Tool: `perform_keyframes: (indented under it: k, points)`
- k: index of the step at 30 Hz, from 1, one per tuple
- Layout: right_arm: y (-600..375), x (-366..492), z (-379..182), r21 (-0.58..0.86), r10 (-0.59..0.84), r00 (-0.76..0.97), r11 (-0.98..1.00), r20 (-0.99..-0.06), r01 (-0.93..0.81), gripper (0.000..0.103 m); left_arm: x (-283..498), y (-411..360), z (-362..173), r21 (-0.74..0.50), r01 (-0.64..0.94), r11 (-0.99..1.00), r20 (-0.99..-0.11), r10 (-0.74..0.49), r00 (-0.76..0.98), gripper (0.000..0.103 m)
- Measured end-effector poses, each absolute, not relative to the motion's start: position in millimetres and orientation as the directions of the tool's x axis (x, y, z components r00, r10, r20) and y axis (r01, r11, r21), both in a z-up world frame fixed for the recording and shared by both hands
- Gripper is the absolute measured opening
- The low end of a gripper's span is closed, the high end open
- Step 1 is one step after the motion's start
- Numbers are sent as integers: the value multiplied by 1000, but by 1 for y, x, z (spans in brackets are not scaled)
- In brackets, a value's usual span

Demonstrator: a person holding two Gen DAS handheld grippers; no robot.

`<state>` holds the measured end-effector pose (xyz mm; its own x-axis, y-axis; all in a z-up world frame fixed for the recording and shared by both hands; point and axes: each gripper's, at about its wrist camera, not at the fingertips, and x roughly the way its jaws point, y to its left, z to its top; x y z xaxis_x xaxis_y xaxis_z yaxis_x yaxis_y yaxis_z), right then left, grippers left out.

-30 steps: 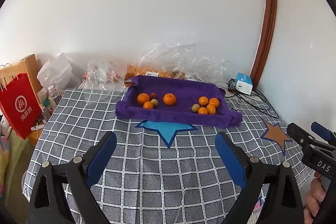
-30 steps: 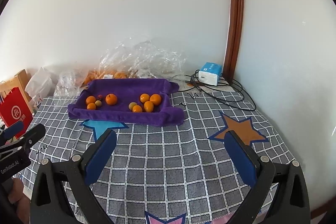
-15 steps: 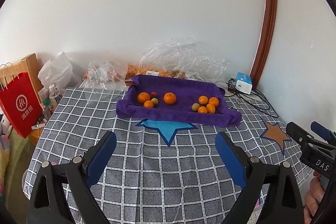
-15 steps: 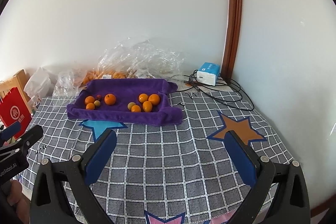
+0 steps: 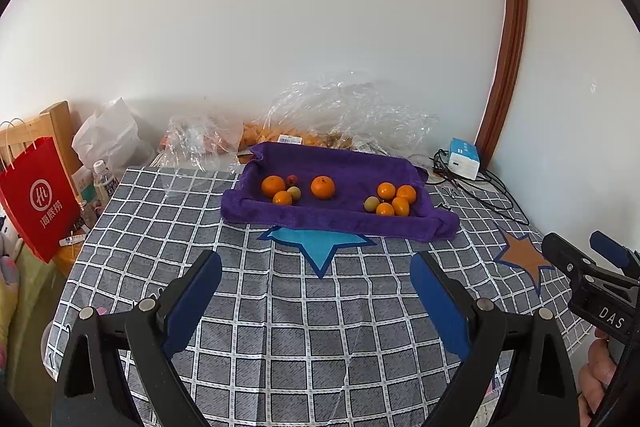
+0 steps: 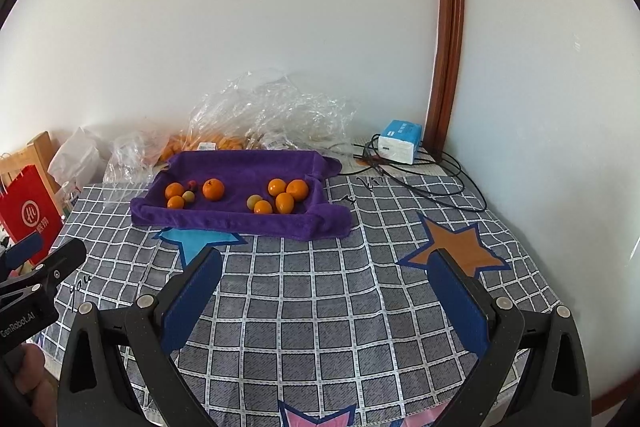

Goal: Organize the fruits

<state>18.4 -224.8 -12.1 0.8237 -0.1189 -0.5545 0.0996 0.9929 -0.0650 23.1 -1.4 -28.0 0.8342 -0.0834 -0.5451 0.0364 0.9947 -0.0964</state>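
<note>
A purple cloth tray (image 5: 320, 223) (image 6: 224, 223) sits at the far side of the checked table. Inside it lie two groups of fruit. The left group has oranges (image 5: 273, 185) (image 6: 174, 190), a small green fruit (image 5: 294, 192) and a small red fruit (image 5: 291, 180); a larger orange (image 5: 323, 187) (image 6: 213, 189) lies beside them. The right group has several oranges (image 5: 401, 206) (image 6: 285, 202) and a green fruit (image 5: 371, 203) (image 6: 254, 202). My left gripper (image 5: 316, 301) and right gripper (image 6: 326, 301) are open and empty, held over the near table, well short of the tray.
Clear plastic bags (image 5: 348, 115) with more fruit lie behind the tray by the wall. A blue-white box (image 5: 463, 158) and black cables (image 6: 432, 183) sit at the back right. A red paper bag (image 5: 38, 195), bottle (image 5: 103, 179) and white bag stand left of the table.
Both grippers have drifted slightly; the view of the tray shifts a little. Nothing on the table has moved and both jaws stay open.
</note>
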Motion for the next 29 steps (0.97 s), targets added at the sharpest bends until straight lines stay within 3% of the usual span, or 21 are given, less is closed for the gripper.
perform_keyframes:
  k: [29]
  points:
    - [-222,16,-10,-72,-119,826,993,-551,95,101,22,3,-22,-93,35,995,-529,-79,845,96]
